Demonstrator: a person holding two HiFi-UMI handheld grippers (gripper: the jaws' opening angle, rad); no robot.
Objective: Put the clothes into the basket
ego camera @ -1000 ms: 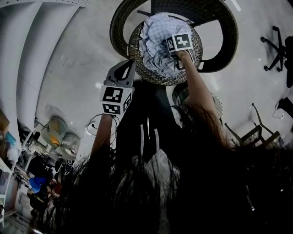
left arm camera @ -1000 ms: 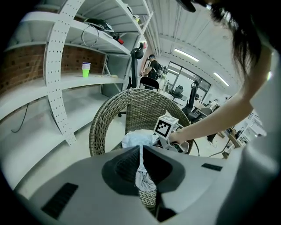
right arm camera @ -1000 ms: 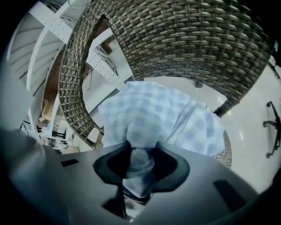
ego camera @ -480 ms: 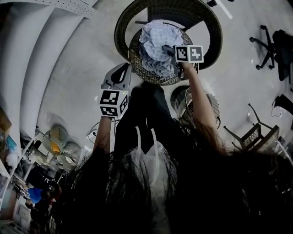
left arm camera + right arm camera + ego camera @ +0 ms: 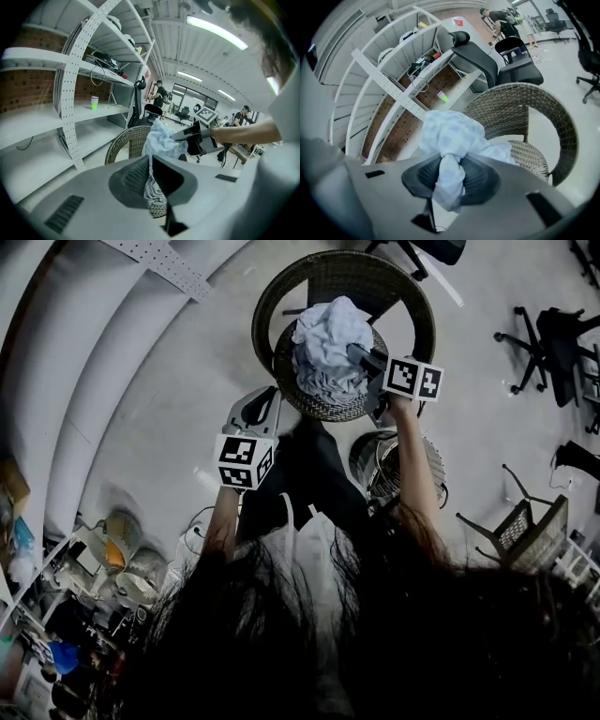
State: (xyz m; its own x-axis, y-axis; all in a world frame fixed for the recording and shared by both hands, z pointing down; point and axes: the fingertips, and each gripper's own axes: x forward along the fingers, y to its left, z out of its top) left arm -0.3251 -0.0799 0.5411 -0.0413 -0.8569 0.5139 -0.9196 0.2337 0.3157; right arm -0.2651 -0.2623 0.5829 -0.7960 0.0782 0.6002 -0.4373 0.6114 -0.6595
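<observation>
Soft, light and limp, the cloth hangs bunched above the far chair, a gathered fold, likely the surest hold, clamped in the just-tightened jaws of the right gripper; the left gripper has its jaws together, empty.

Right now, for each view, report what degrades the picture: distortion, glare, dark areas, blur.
Head view: fisheye bends the shelving, and dark hair blacks out the lower half. Left gripper view: the ceiling light glares white and the corners go black. Right gripper view: the pale garment is sharp, but the shelving curves and the edges soften and darken.
</observation>
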